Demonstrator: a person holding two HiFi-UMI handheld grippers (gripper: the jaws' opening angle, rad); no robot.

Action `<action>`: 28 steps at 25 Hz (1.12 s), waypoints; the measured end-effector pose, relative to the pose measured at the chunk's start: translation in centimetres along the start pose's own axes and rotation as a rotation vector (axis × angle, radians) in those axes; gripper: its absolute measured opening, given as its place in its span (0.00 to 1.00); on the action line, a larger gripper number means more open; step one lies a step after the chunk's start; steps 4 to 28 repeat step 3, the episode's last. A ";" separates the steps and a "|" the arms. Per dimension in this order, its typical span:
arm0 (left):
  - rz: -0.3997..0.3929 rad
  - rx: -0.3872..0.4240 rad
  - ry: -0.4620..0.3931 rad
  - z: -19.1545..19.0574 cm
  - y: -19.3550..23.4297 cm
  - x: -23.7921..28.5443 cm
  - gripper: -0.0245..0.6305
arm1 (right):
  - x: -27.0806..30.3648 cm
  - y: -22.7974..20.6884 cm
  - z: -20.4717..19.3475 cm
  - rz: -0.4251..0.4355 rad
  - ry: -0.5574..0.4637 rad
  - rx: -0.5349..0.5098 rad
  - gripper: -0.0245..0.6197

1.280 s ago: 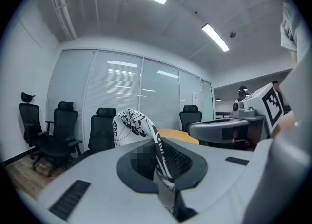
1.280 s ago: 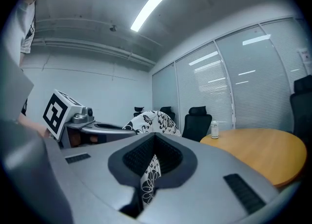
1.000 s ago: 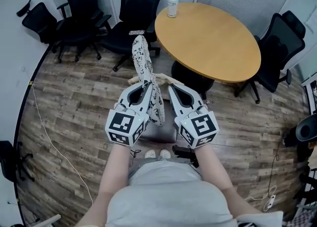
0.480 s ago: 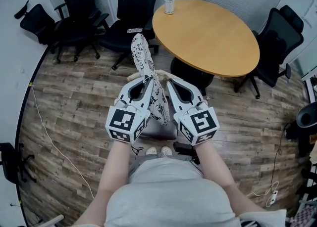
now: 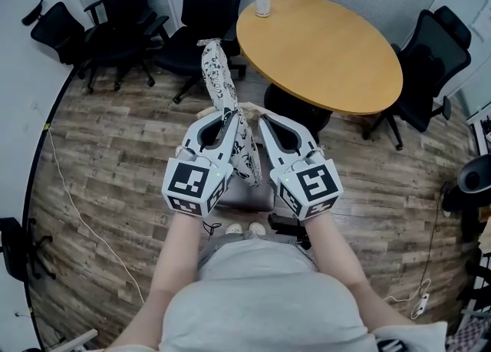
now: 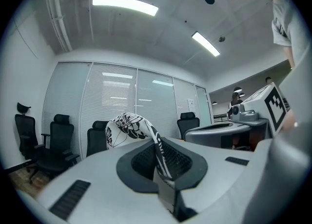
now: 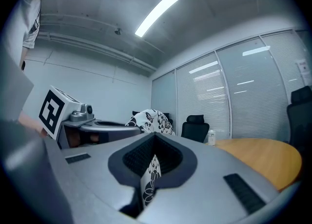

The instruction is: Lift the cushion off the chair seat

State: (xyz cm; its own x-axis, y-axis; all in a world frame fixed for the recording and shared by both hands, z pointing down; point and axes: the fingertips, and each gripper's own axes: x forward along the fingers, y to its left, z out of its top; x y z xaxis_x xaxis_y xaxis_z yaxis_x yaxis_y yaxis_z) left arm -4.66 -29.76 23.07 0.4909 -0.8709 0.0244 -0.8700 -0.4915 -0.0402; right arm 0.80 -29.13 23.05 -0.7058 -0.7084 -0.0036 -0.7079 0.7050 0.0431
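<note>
A white cushion [image 5: 226, 113] with a black floral print hangs edge-on in the air between my two grippers, its far end rising toward the table. My left gripper [image 5: 228, 122] is shut on its near edge, and the fabric [image 6: 161, 157] shows pinched between the jaws in the left gripper view. My right gripper [image 5: 261, 123] is shut on the same edge, with a strip of the print [image 7: 149, 179] caught between its jaws. The grey chair seat [image 5: 247, 194] lies below the cushion, just ahead of the person's feet.
A round wooden table [image 5: 322, 44] with a white cup [image 5: 263, 0] stands ahead on the right. Black office chairs [image 5: 123, 17] crowd the far left, another chair [image 5: 431, 74] sits at the right. A cable [image 5: 77, 212] runs over the wooden floor on the left.
</note>
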 end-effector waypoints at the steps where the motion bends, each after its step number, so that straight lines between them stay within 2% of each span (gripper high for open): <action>1: 0.000 0.001 -0.002 0.1 0.0 0.0 0.06 | 0.0 0.0 0.1 0.001 -0.003 -0.002 0.08; 28: 0.002 0.005 -0.007 0.3 0.0 0.0 0.06 | 0.0 0.1 0.3 0.004 -0.008 -0.006 0.08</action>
